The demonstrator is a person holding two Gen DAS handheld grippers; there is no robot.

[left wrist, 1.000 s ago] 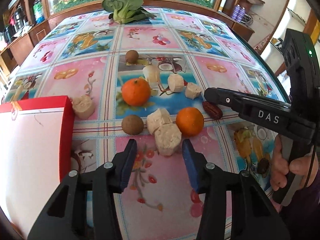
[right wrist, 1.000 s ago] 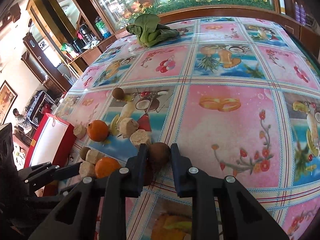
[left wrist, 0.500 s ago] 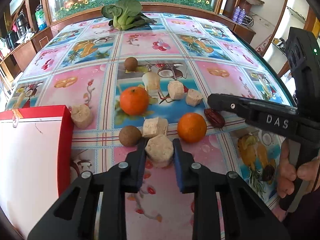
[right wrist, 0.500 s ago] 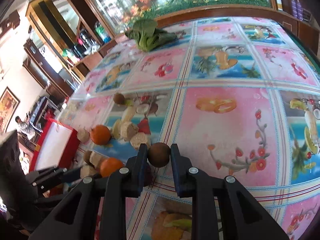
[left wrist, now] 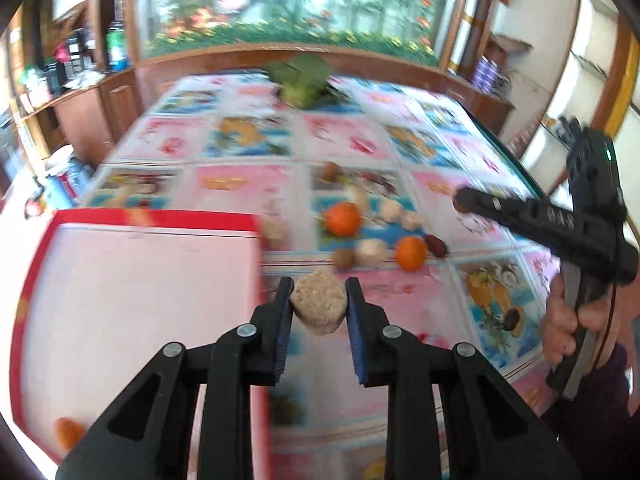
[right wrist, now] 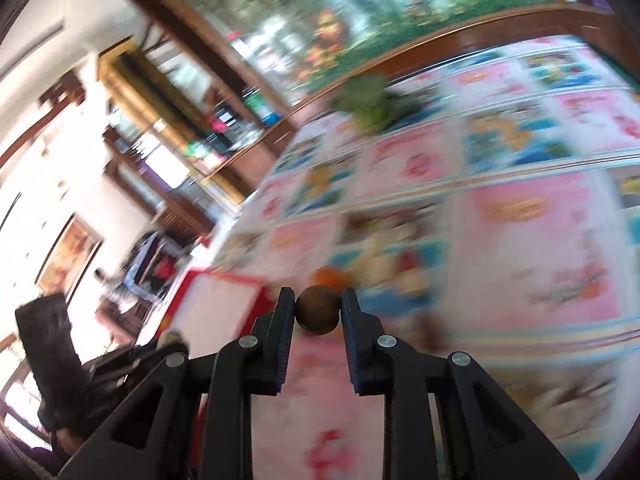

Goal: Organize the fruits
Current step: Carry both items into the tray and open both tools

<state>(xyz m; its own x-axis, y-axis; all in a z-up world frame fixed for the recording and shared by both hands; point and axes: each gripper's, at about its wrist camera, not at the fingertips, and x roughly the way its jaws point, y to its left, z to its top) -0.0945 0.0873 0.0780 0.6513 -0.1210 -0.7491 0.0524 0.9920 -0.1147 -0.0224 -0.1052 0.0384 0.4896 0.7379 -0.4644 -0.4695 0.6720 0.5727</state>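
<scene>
A: Left wrist view, containers first. One red-rimmed box (left wrist: 136,304) fills the left of the frame, white inside. A blurred orange patch (left wrist: 66,432) shows at its lower left corner; cannot tell whether it is printing or fruit.

B: Left gripper (left wrist: 319,304)?

A: Bottom centre, angled down over the patterned tablecloth (left wrist: 400,308) just right of the box edge. Jaws clamped on a beige, rough-sided chunk (left wrist: 319,307), lifted clear of the cloth.

B: Right side?

A: Right gripper (right wrist: 318,310), seen in its own view, grips a small brown round fruit (right wrist: 318,310) between its pads, above the cloth. In the left view it reaches in from the right edge with a hand (left wrist: 568,320) around its handle.

B: Count what lies on the cloth.

A: Middle of the left frame: two oranges (left wrist: 342,218), two small brown round fruits (left wrist: 344,258), one dark red date (left wrist: 437,246). Pale chunks: about five, blur makes that uncertain. One leafy green (left wrist: 304,80) at the upper centre, far end of the table.
</scene>
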